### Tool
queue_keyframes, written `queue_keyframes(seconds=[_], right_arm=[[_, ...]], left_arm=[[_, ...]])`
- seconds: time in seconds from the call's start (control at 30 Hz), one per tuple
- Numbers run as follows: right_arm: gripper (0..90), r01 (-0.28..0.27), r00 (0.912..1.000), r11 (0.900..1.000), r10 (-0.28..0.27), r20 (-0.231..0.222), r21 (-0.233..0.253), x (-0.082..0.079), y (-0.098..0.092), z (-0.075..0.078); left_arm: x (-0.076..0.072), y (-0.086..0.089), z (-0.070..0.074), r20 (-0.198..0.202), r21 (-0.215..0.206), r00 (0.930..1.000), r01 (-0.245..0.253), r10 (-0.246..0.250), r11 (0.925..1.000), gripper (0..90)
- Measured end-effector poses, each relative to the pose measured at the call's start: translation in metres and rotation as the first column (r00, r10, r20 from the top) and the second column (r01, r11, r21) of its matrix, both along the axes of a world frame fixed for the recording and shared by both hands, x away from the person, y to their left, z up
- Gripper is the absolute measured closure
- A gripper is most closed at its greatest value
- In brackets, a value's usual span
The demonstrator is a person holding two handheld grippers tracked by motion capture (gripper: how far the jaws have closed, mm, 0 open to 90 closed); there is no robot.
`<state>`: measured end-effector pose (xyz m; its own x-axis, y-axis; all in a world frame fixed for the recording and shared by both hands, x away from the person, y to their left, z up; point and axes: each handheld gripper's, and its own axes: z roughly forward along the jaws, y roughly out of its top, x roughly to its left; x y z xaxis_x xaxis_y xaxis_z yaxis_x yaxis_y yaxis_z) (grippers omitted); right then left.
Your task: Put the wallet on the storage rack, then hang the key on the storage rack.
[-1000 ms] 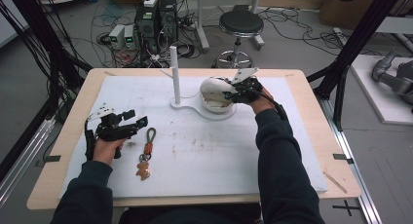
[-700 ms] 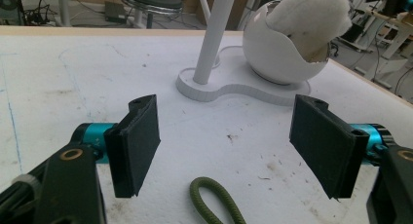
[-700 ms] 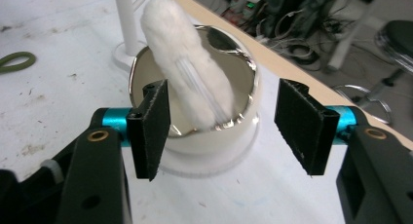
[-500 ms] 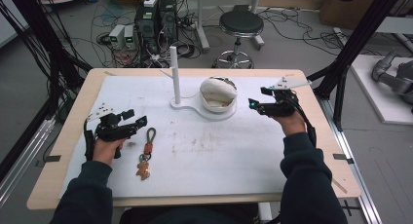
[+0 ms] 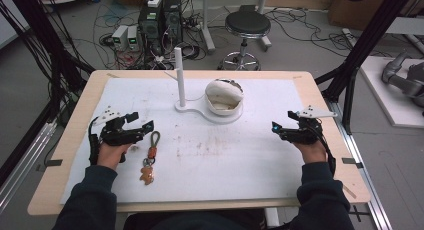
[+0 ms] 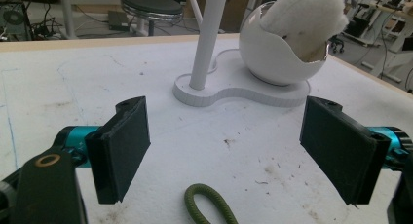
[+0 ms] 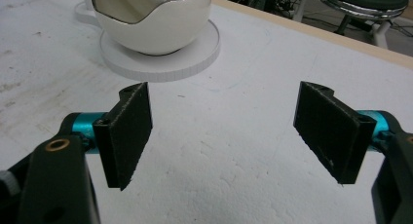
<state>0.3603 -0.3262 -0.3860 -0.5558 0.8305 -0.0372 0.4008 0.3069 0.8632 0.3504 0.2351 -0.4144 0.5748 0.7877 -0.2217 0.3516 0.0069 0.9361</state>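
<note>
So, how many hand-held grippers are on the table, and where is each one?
2. The left hand-held gripper is at the table's left side, beside the keychain, jaws open. The right hand-held gripper is at the right side, away from the egg-shaped bowl, jaws open too.

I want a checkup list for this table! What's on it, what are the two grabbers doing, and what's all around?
Surface: white mat with brownish smudges, laid on a wooden table.
Job's things: keychain with a green cord loop, flat on the mat just right of the left gripper; white stand with an upright post and an egg-shaped cup holding something white and fluffy.
Clutter: nothing seen.
Grippers: left gripper has jaws open, nothing held; right gripper near the table's right edge has jaws open, nothing held.
Cables: many loose on the floor behind the table.
Surroundings: stool, electronics boxes, black frame poles.
</note>
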Motion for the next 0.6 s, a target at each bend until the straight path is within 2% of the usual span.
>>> queue_keyframes(seconds=[0.07,0.2,0.4,0.53,0.57,0.6], right_arm=[[22.4,0.006,1.0000,1.000,-0.006,0.004,-0.010,-0.002,-0.002,-0.001],[22.3,0.030,0.9995,1.000,-0.030,-0.006,0.000,-0.006,-0.010,-0.004],[22.4,0.089,0.9960,0.995,-0.089,-0.008,0.034,-0.011,-0.024,-0.012],[23.1,0.091,0.9958,0.995,-0.091,-0.004,0.034,-0.013,-0.025,-0.013],[23.6,0.086,0.9963,0.996,-0.086,0.000,0.029,-0.013,-0.024,-0.013],[23.6,0.086,0.9963,0.996,-0.086,0.000,0.029,-0.013,-0.024,-0.013]], left_arm=[[0.001,-0.002,-0.001,-0.004,0.004,1.0000,0.007,-0.007,1.0000,18.4],[0.004,-0.005,-0.003,-0.018,0.019,0.9998,0.013,-0.013,0.9997,18.4],[0.005,-0.005,-0.004,-0.027,0.024,0.9995,0.014,-0.013,0.9996,18.4],[0.003,-0.007,-0.004,-0.032,0.040,0.9994,0.014,-0.012,0.9991,18.4],[0.003,-0.008,-0.004,-0.041,0.061,0.9991,0.015,-0.012,0.9981,18.4],[0.003,-0.008,-0.004,-0.041,0.061,0.9991,0.015,-0.012,0.9981,18.4]])
